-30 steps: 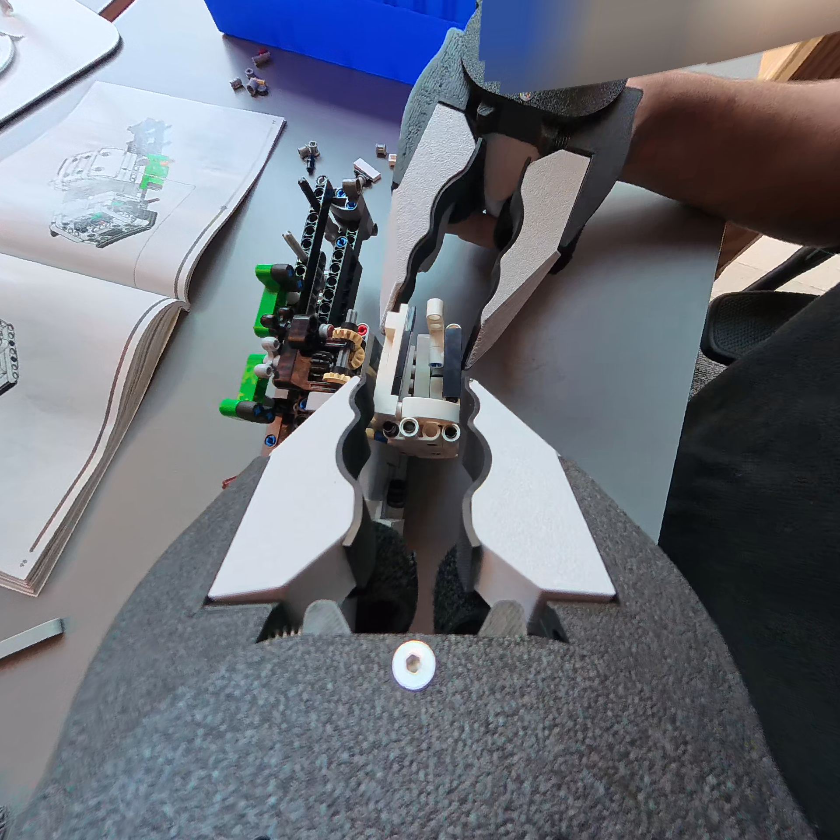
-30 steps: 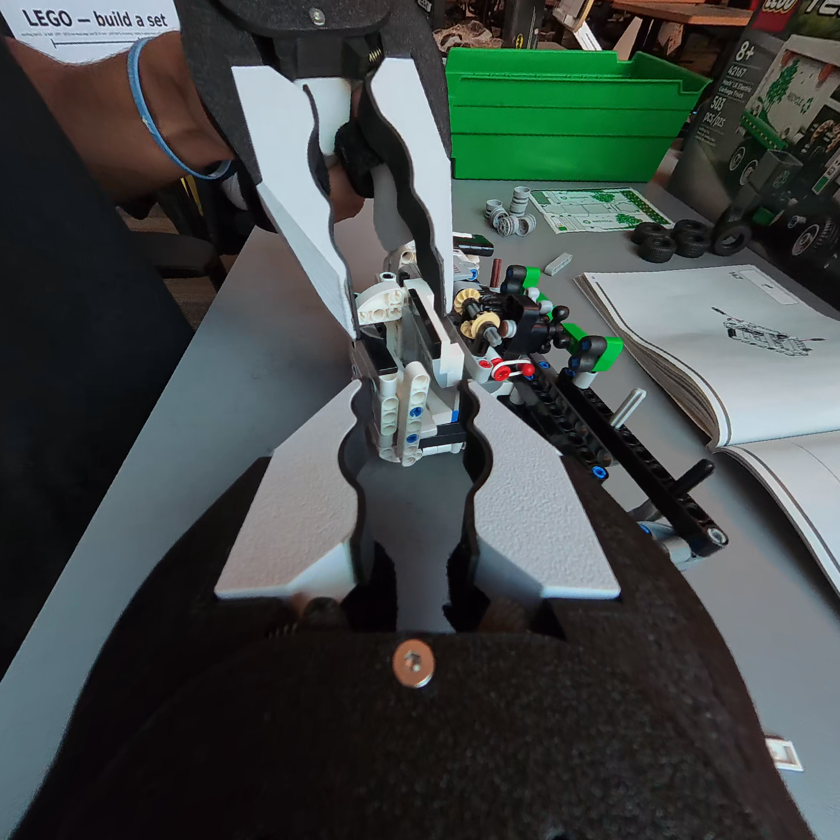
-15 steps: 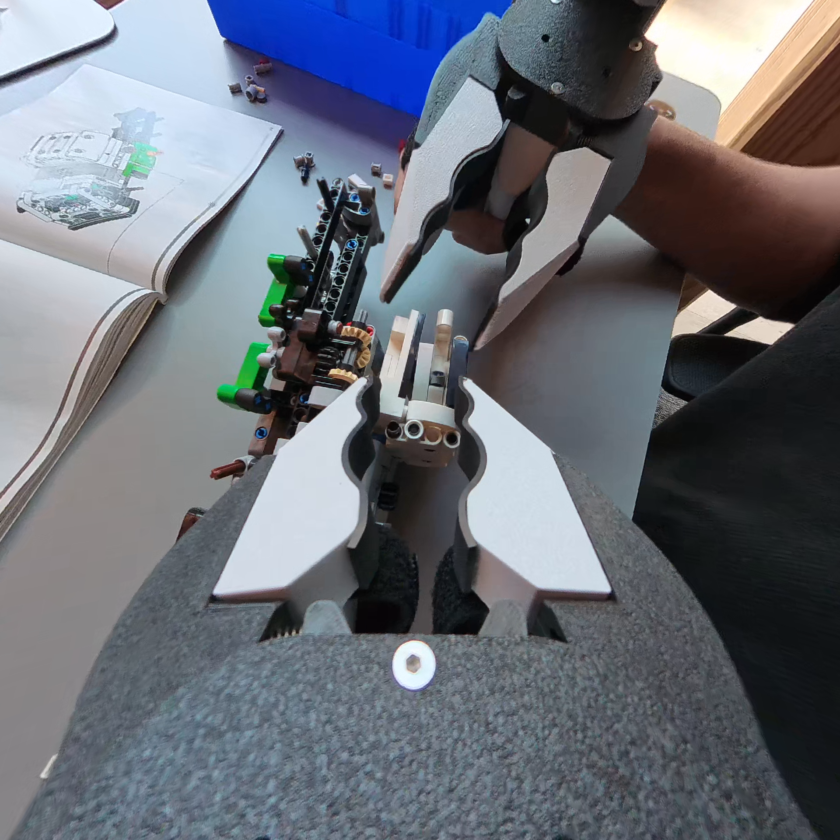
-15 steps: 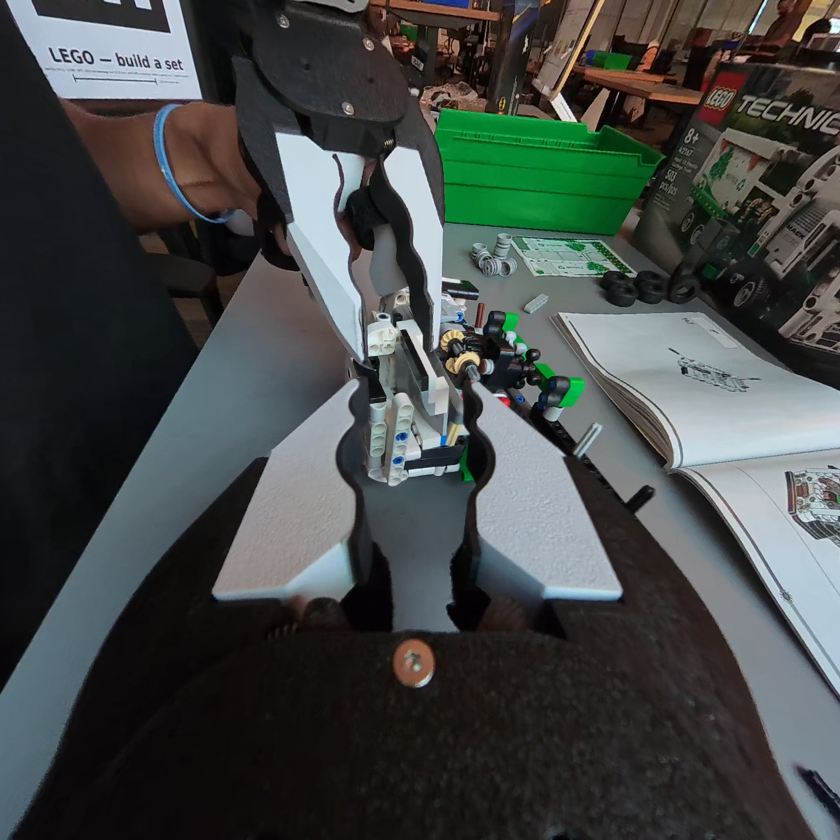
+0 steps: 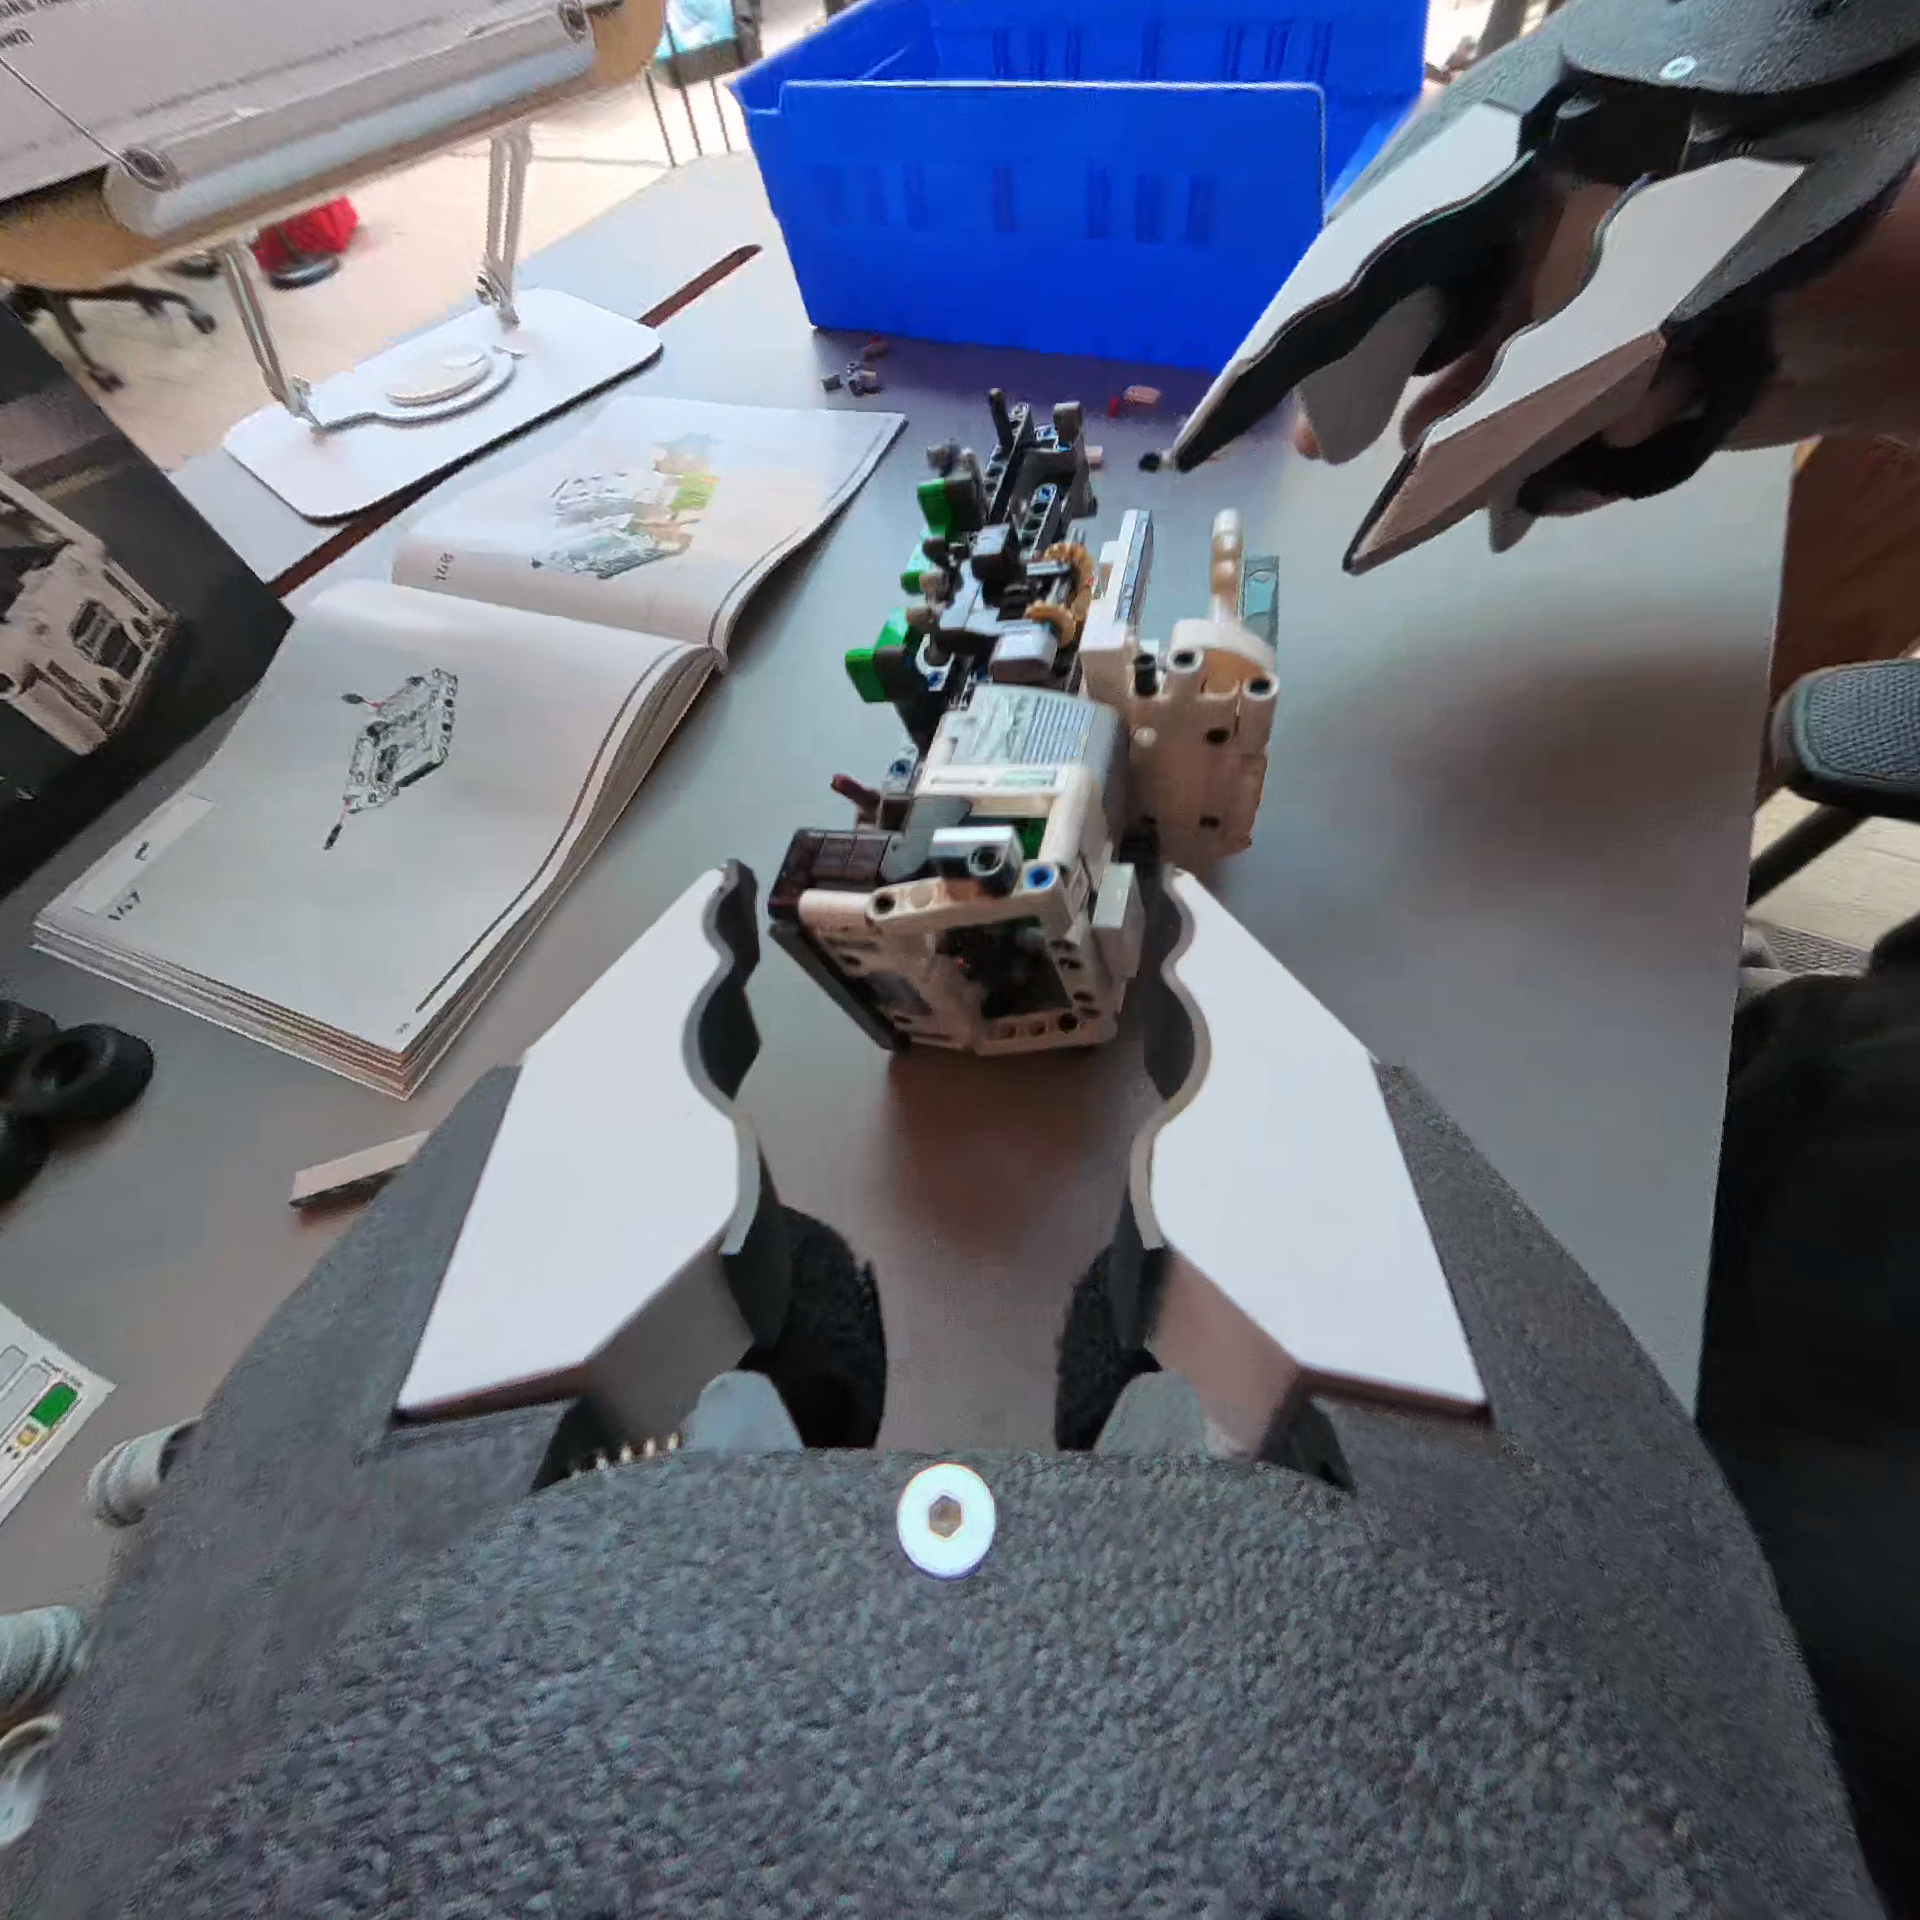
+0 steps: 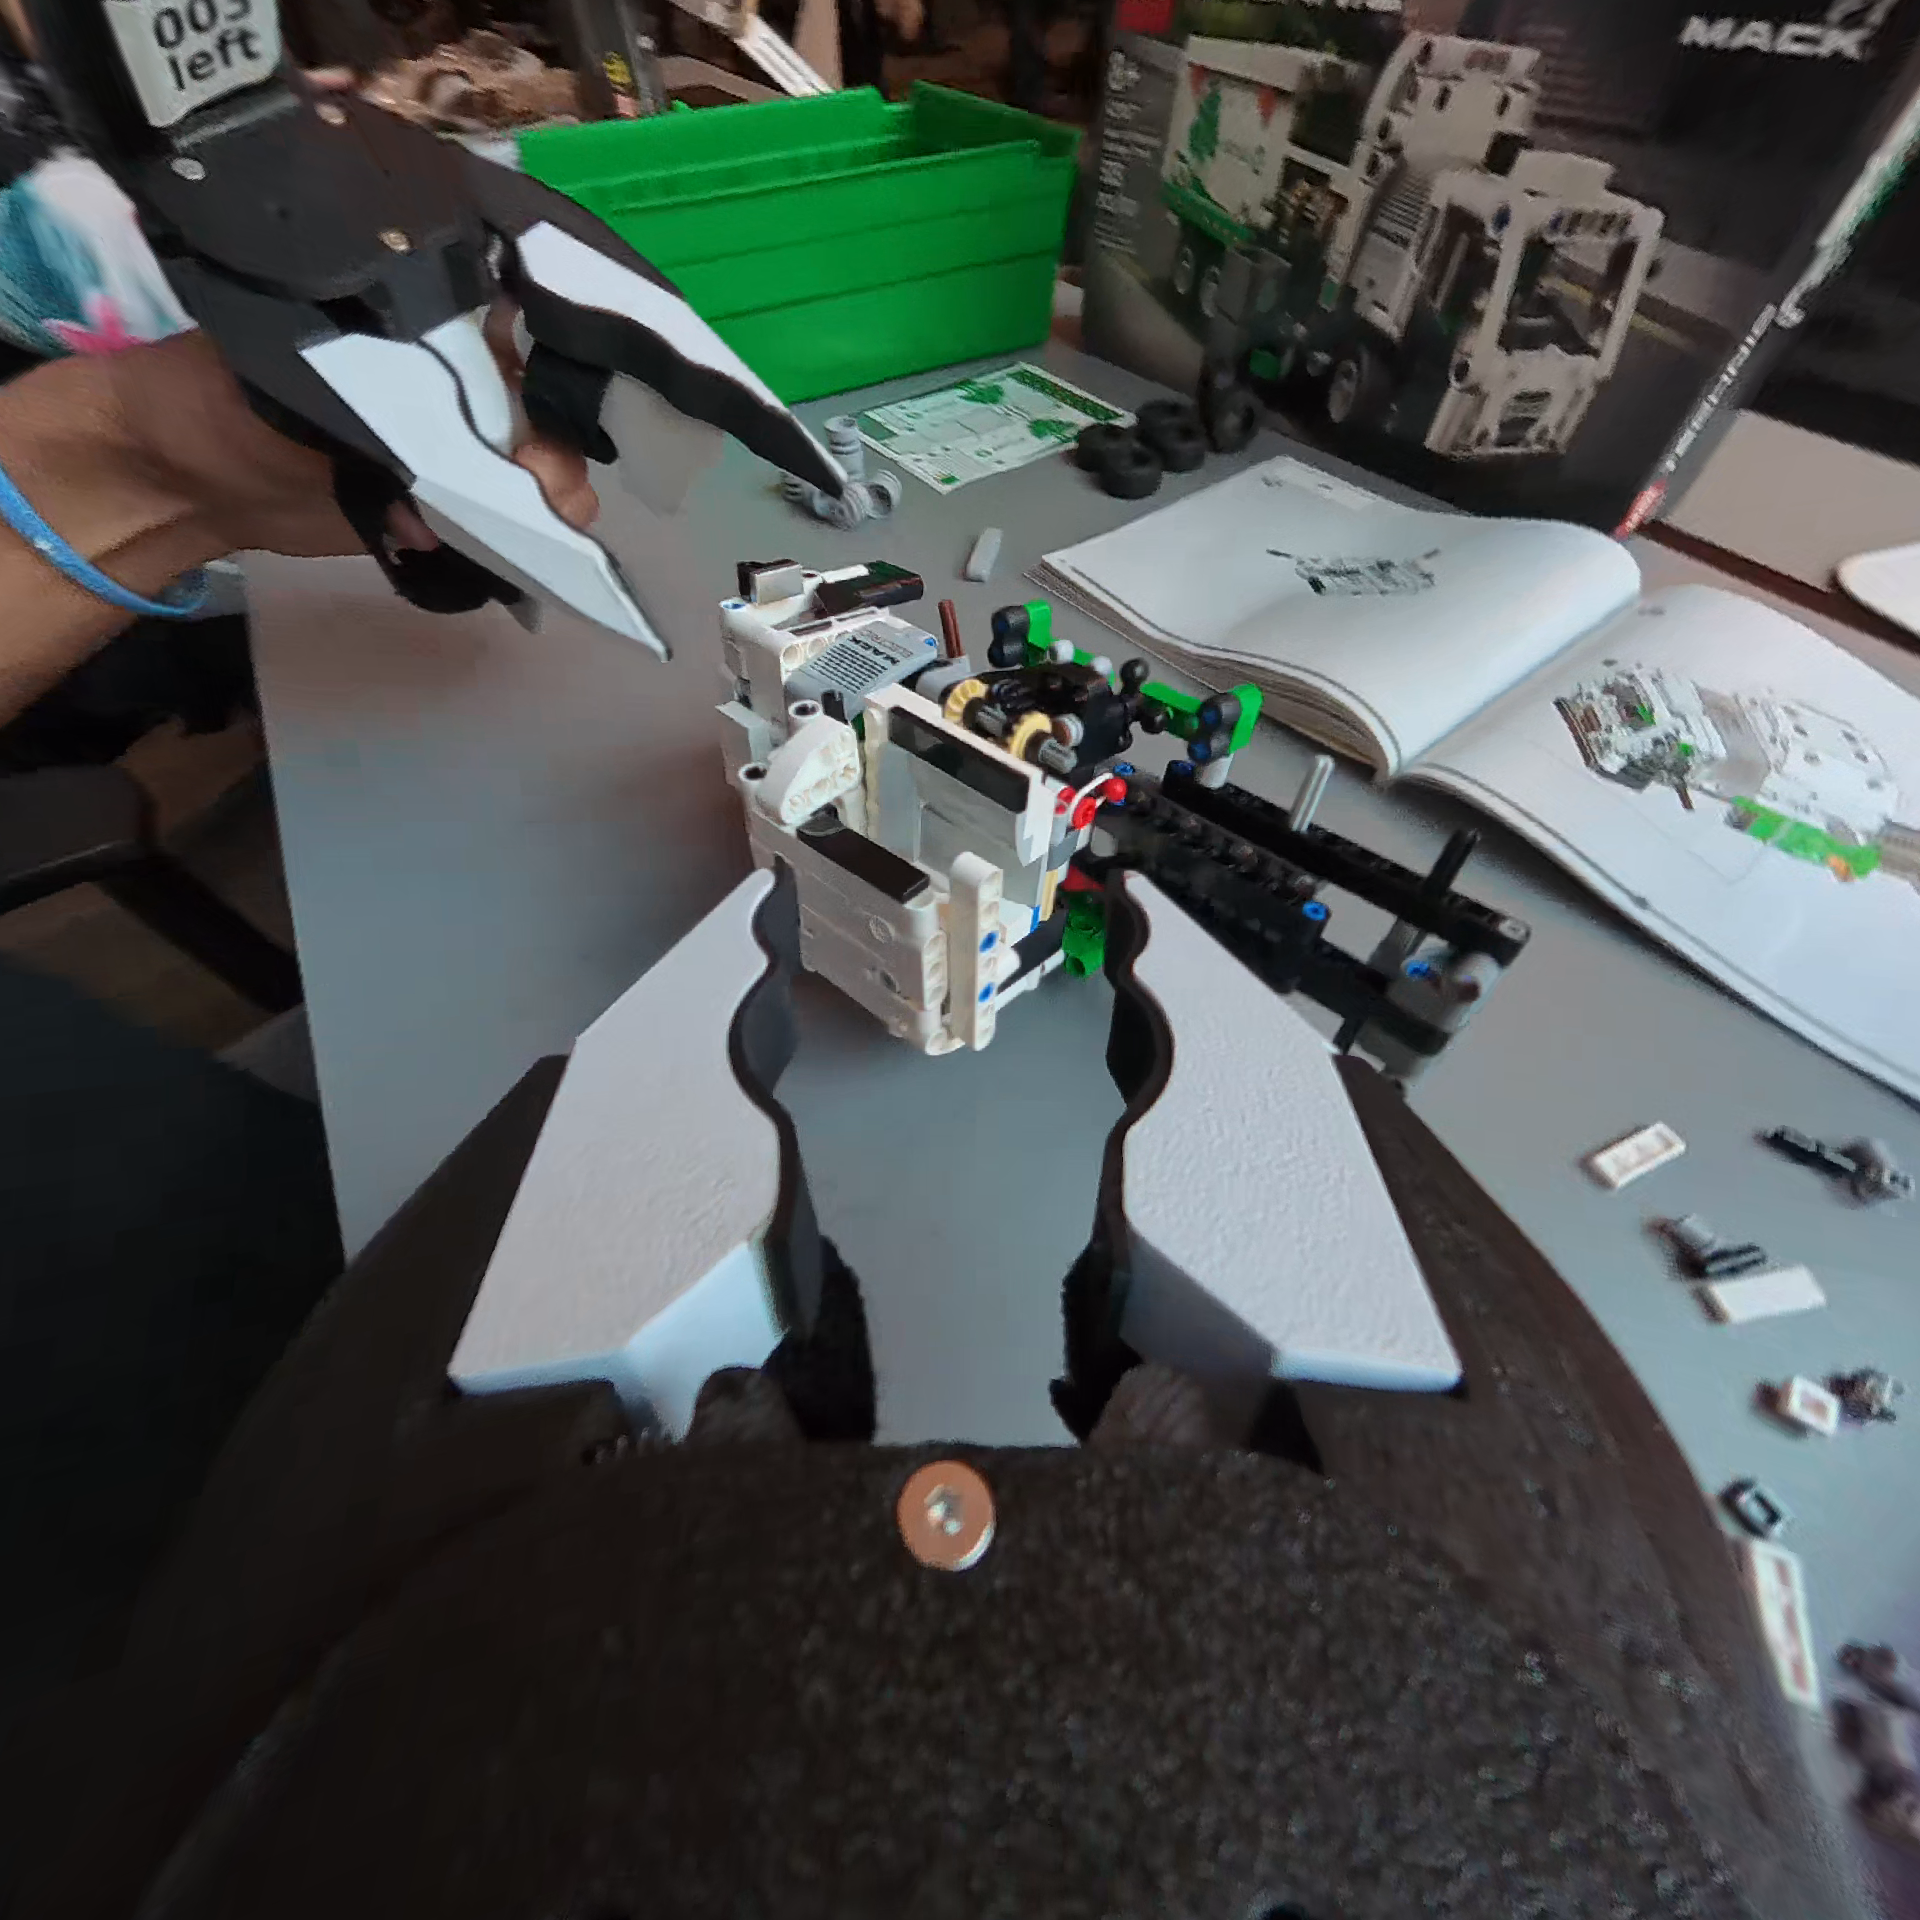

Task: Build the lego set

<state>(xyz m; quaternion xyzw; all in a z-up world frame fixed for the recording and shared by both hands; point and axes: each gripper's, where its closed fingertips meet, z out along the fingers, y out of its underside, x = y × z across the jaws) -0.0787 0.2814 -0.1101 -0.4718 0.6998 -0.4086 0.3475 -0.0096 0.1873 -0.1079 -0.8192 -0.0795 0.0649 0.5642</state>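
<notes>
Grey surface [image 5: 1507, 831] is carrying the lego model [image 5: 997, 883] lower centre; both hand-held grippers, left [image 5: 945, 914] and right [image 6: 940, 925], are gaping empty, so re-grip squarely.

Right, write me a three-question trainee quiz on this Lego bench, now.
1. True or false: the left gripper is clamped shut on the Lego model.
2. What colour is the bin behind the sticker sheet in the right wrist view? A red, B green, C yellow.
3. Fill in: the open instruction ______ lies on the table beside the model.

Key: 1 false, both grippers, right gripper included, are open with the model resting on the table. 2 B. 3 booklet.
</notes>
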